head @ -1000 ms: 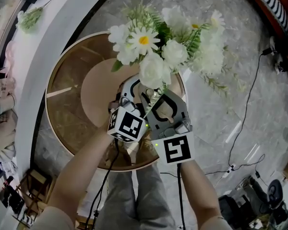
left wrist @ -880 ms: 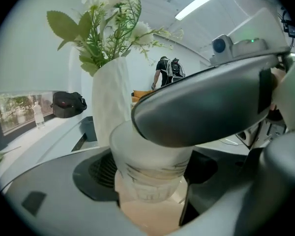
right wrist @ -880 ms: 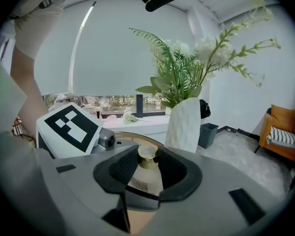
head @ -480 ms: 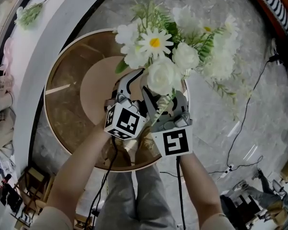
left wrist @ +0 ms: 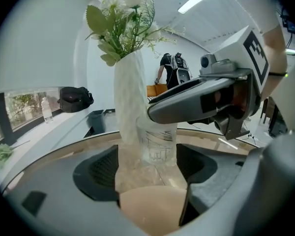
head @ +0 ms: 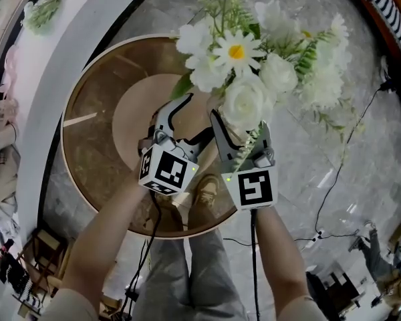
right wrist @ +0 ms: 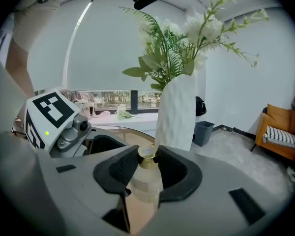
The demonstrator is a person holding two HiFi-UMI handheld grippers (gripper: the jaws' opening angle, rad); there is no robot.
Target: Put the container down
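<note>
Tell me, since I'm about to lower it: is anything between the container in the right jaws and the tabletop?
Nothing visible lies under the container held in the right gripper; only the glass table shows there. The white vase stands close beside it, not beneath.

vase on table | container before vase, between right gripper fingers | left gripper left of it

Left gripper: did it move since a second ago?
Yes. The left gripper slid a little left across the round brown glass table, toward the left edge of its pale centre disc.
</note>
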